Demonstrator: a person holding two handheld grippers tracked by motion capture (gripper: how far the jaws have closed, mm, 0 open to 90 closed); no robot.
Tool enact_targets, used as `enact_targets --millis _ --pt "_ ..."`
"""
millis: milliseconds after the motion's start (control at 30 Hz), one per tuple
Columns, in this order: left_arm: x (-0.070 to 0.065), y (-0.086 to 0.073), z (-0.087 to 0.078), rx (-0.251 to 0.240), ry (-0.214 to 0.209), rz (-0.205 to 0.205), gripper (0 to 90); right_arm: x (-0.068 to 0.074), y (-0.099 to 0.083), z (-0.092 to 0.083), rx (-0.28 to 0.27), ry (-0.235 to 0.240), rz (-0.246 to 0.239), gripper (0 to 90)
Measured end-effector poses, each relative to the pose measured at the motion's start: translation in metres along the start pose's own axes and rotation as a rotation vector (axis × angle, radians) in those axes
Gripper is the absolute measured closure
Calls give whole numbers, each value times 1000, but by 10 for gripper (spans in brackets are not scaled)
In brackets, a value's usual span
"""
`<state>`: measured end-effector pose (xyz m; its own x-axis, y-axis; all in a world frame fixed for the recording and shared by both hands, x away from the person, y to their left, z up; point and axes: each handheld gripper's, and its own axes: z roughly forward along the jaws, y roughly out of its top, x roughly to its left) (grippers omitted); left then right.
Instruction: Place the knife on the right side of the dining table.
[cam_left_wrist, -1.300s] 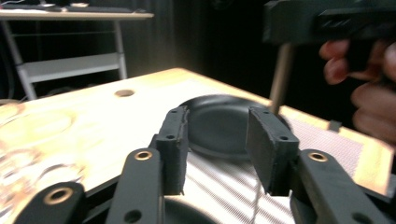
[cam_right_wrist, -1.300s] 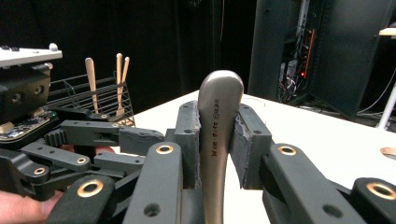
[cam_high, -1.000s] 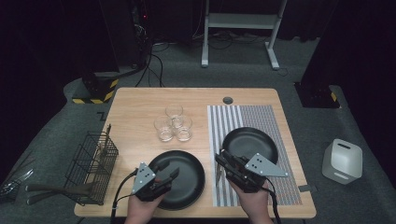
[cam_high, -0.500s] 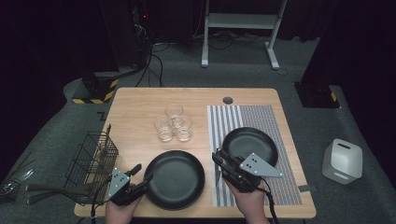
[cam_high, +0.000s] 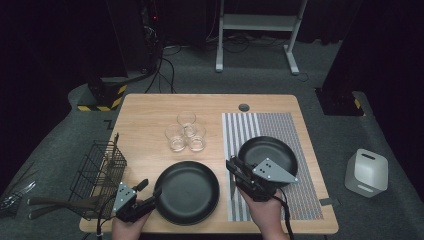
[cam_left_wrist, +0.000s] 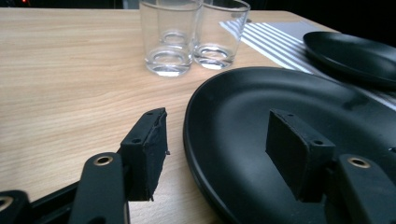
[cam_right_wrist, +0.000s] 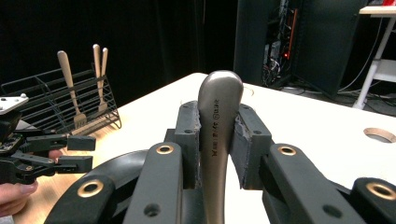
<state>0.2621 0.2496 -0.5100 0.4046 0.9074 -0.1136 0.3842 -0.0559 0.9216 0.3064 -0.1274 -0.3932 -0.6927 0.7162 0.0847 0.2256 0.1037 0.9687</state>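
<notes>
The metal utensil handle (cam_right_wrist: 218, 135) sits clamped upright in my right gripper (cam_high: 239, 172) between the two plates, not yet laid down — while my left gripper (cam_high: 150, 188), jaws just spread wide and empty, straddles the rim of the near black plate (cam_high: 187, 191), already set on the table (cam_high: 145, 115).

Black fingers (cam_left_wrist: 144, 151) with brass-coloured rivets are being shown on the left gripper (cam_high: 145, 192). A grey three-cornered plate and a trailing black cable are being carried by the right gripper (cam_high: 234, 169).
</notes>
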Motion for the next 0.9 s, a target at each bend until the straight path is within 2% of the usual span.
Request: enact_targets --millis 133,433,567,733,900 --pt "3 -3 3 -1 -18 -19 385 0 1 3 0 4 -4 741" --pt "5 -5 8 -25 -12 4 385 -3 5 5 -7 -3 -13 741" --pt "10 -3 11 -22 -17 1 385 -7 8 9 -11 -23 -13 741" --pt "14 0 18 -5 -39 8 381 -12 11 15 -17 -55 -24 741" --pt "15 -2 18 -7 -62 -2 379 -17 15 23 -15 -68 -31 740"
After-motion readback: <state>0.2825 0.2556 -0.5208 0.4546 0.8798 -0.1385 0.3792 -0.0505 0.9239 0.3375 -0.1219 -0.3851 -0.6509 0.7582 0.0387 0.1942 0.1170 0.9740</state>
